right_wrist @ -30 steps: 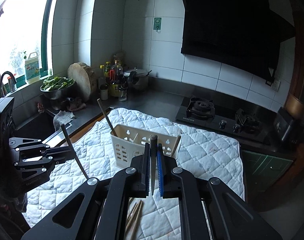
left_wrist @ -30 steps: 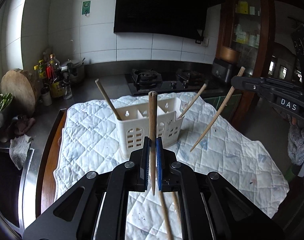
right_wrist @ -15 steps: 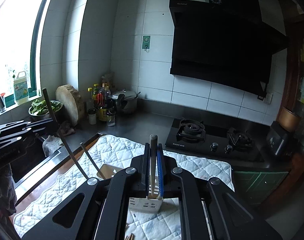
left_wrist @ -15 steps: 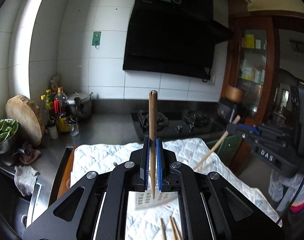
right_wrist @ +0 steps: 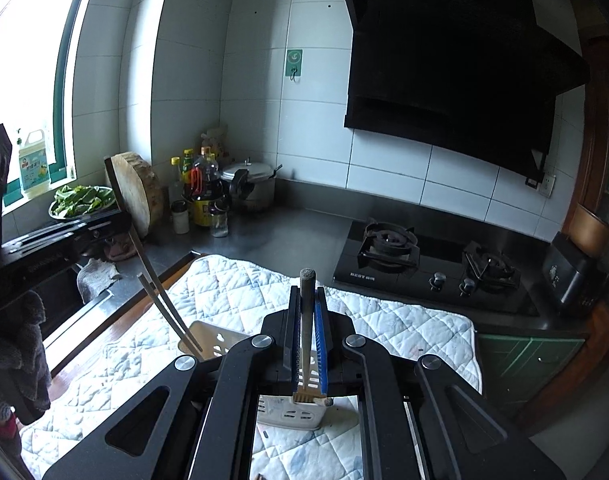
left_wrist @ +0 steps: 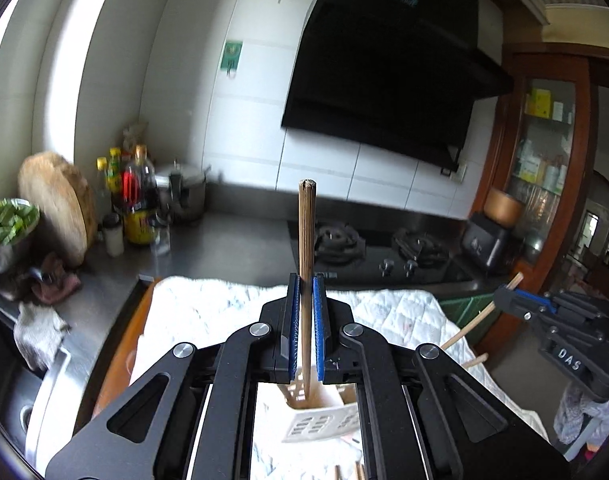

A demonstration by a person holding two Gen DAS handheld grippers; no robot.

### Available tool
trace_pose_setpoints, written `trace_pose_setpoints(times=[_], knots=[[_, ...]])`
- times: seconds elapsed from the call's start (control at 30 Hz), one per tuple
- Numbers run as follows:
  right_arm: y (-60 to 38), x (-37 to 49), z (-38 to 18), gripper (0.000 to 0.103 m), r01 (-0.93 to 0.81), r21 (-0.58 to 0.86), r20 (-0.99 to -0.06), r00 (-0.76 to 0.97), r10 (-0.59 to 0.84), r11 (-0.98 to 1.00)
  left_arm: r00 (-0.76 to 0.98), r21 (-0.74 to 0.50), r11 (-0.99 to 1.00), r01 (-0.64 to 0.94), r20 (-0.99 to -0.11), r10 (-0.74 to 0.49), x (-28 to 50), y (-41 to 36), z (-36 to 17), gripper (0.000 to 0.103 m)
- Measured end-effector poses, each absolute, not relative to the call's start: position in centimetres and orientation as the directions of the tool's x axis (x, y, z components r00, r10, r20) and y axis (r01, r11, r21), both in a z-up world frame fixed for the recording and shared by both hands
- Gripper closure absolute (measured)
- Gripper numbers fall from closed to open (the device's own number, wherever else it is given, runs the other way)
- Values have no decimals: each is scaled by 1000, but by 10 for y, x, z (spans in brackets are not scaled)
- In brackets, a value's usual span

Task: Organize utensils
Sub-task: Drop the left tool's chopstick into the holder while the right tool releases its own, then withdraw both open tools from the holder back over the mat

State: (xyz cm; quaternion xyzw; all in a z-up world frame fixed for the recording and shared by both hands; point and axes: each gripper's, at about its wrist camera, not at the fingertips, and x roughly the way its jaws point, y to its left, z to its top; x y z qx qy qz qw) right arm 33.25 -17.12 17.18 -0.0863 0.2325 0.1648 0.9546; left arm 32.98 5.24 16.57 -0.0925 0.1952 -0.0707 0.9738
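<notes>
My left gripper (left_wrist: 305, 280) is shut on a brown chopstick (left_wrist: 306, 232), held upright with its lower tip down in a compartment of the white slotted utensil holder (left_wrist: 316, 420). My right gripper (right_wrist: 307, 292) is shut on a second chopstick (right_wrist: 307, 304), also upright over the same holder (right_wrist: 292, 412). The right gripper with its chopstick shows at the right of the left wrist view (left_wrist: 520, 300). The left gripper shows at the left of the right wrist view (right_wrist: 64, 236). Other chopsticks stand slanted in the holder (right_wrist: 164, 316).
The holder stands on a white quilted cloth (right_wrist: 404, 328) on the steel counter. A gas hob (right_wrist: 424, 268) lies behind. Bottles (right_wrist: 200, 192), a pot (right_wrist: 252, 184), a round wooden board (right_wrist: 136, 192) and a bowl of greens (right_wrist: 80, 200) crowd the back left. Loose chopsticks (left_wrist: 358, 470) lie on the cloth.
Both grippers have come in over the holder and tilted up. The holder has slid from the middle of each view to the bottom, under the fingers. Both chopsticks stay gripped.
</notes>
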Motion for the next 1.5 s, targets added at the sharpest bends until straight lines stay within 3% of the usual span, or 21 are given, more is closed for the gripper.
trace_pose_setpoints(times=[0.47,0.53,0.67,0.73,1.07,1.23,1.5], knots=[[-170,347,129,96,-348,-70,-560,789,251,935,842,-203,970,134,-493,-219,343,47,116,96],[-171,348,126,96,-341,-68,-562,790,247,938,838,-202,970,135,-500,-220,342,46,115,92],[-176,343,128,94,-337,-58,-555,793,250,940,843,-185,975,127,-498,-204,335,45,116,74],[-179,337,131,93,-337,-53,-544,800,256,940,845,-182,975,124,-495,-200,331,45,118,71],[-192,277,143,77,-363,-27,-483,820,306,931,857,-163,979,119,-481,-184,280,47,122,62],[-197,244,137,65,-376,-17,-467,822,325,926,857,-142,982,126,-483,-180,247,44,116,49],[-204,192,108,33,-392,9,-479,806,348,920,851,-146,982,121,-493,-179,194,43,93,20]])
